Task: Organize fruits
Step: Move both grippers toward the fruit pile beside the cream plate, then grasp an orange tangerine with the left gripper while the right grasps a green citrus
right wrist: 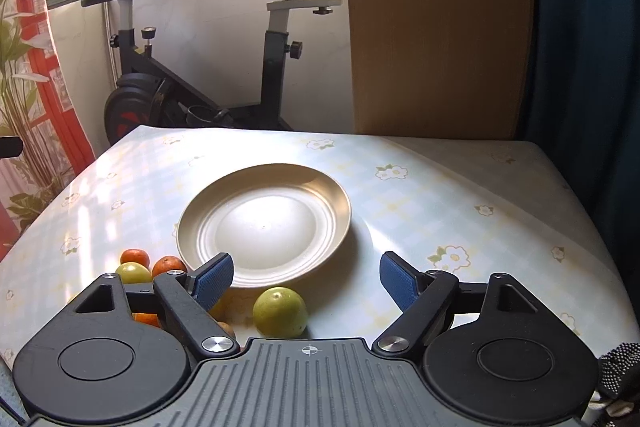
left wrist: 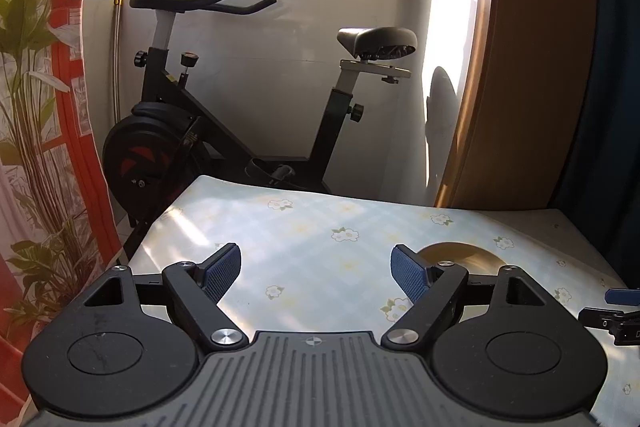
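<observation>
1. Right now the right hand-held gripper is open and holds nothing; a green fruit sits on the bench between its fingers.
2. Small oranges and another green fruit lie close by on the left.
3. Behind them is a bare plate.
4. The left hand-held gripper is open too, over the bench.
5. Far back stands an exercise bike.

The left gripper and the right gripper look alike: black linkage arms, silver pivot screws, ribbed grey body with crosshair mark, blue textured pads.
</observation>
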`<state>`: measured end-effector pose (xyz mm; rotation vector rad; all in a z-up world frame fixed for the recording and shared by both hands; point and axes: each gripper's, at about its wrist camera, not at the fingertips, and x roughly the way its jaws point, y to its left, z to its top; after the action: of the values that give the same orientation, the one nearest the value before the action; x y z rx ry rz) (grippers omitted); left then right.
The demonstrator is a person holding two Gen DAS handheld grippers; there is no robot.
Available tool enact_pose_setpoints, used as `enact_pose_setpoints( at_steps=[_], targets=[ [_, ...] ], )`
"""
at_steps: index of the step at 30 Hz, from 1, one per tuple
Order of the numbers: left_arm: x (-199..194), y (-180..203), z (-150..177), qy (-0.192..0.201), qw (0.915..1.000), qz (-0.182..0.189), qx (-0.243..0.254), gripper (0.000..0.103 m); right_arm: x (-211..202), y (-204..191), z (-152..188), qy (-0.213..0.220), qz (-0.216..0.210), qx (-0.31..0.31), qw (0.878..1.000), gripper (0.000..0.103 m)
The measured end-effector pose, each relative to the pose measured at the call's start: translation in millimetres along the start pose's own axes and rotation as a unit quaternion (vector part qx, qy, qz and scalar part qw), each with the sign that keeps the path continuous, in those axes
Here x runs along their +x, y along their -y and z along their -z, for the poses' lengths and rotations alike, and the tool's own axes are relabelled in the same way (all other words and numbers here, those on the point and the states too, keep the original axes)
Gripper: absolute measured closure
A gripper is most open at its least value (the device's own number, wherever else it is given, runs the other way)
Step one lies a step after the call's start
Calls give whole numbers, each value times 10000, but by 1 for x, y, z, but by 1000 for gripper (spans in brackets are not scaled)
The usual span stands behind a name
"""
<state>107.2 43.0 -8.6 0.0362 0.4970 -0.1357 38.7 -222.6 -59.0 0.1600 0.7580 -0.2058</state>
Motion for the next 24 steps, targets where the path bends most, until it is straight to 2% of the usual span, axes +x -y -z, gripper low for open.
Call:
enact_pose_setpoints(
  at_steps=[3,7,9,11,15,21,24],
  targets=[
    [13,5,5,-139,9998,54,146,19,14,-3,2,-196,-60,27,9998,29],
    [39,4,21,-625,9977,280,10,23,30,-7,9,-490,-70,-50,9988,41],
    [56,-1,37,-990,9933,497,-337,45,38,-9,12,-599,-42,-84,9982,44],
    [77,-4,49,-1423,9855,748,-545,53,42,-9,15,-661,-62,-75,9978,45],
    [100,-5,67,-1795,9751,1007,-827,55,51,-8,18,-799,-137,-34,9967,47],
    [122,5,66,-1862,9718,1259,-716,55,64,-9,19,-961,-205,5,9952,51],
    [120,9,65,-1917,9690,1408,-666,55,70,-10,18,-1008,-218,46,9947,53]
  ],
)
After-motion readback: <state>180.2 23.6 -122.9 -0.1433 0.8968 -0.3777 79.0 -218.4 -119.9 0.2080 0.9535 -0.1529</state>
